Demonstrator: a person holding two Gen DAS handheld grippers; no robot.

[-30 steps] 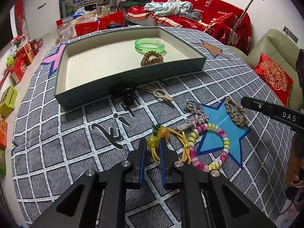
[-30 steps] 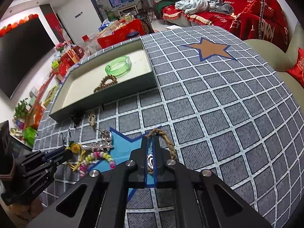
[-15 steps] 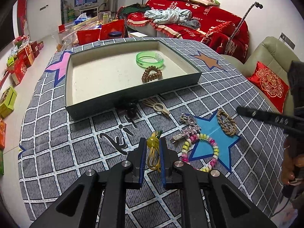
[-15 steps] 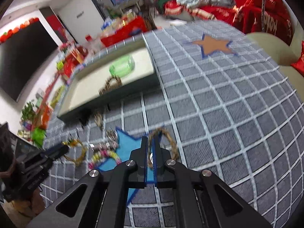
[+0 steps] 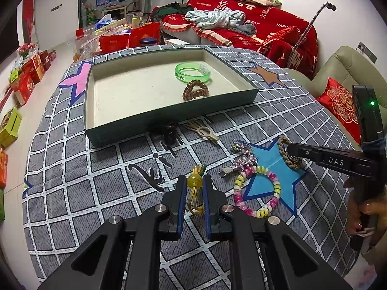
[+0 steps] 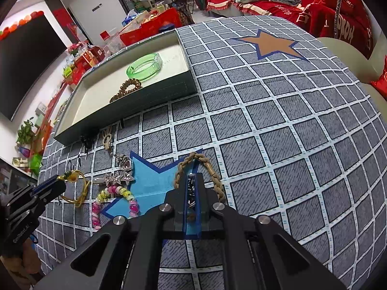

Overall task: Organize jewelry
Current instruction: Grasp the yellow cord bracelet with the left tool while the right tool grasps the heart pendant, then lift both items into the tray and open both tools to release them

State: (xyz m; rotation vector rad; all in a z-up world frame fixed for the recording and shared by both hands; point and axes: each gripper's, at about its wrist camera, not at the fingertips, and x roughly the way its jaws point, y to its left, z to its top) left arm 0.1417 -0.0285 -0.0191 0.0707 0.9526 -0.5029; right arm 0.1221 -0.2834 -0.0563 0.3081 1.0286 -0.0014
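Step in hand: both grippers gripping pieces, not yet carried to the shallow grey-green cardboard tray [image 5: 169, 118] at the far side of the worktop. Left gripper [image 5: 195, 186]: jaws pinching the yellow cord bracelet with amber bead [image 5: 194, 181], near centre. Right gripper [image 6: 191, 188]: jaws pressed nearly together on the silvery charm of the brown braided rope bracelet [image 6: 212, 171], on the blue star. Tray already holds a translucent green bangle [image 5: 192, 72] and brown spiral hair tie [image 5: 195, 90]. Next, judged: lift clear, carry over the near wall, release inside.

one tray [image 5: 169, 118], two bracelets inside, six pieces outside
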